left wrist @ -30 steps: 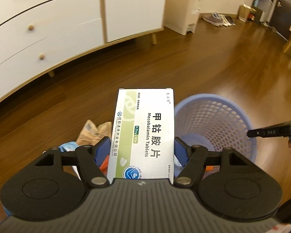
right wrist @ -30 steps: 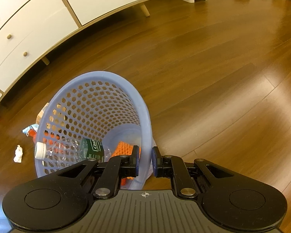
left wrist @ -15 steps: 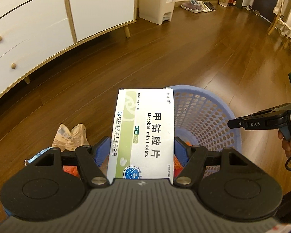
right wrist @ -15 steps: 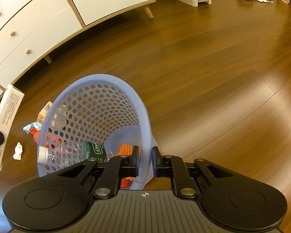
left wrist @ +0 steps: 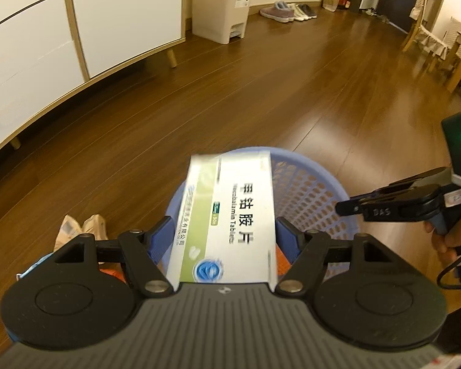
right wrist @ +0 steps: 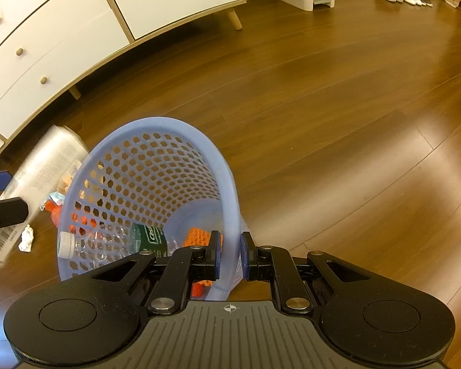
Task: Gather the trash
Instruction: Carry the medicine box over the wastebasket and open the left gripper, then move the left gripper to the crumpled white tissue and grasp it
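The wooden floor carries everything here. On it stands the blue mesh basket, tilted, its near rim clenched between the jaws of the right gripper; a plastic bottle and something orange already lie inside. The left gripper has its jaws wide, one on each side of a white-and-green tablet box, though blur hides whether they press on it. The box's long axis runs straight ahead from those jaws, its far end over the basket's near-left rim, so the drop likely needs only a short push forward. More litter waits left of the basket: a crumpled paper bag and a small white wad.
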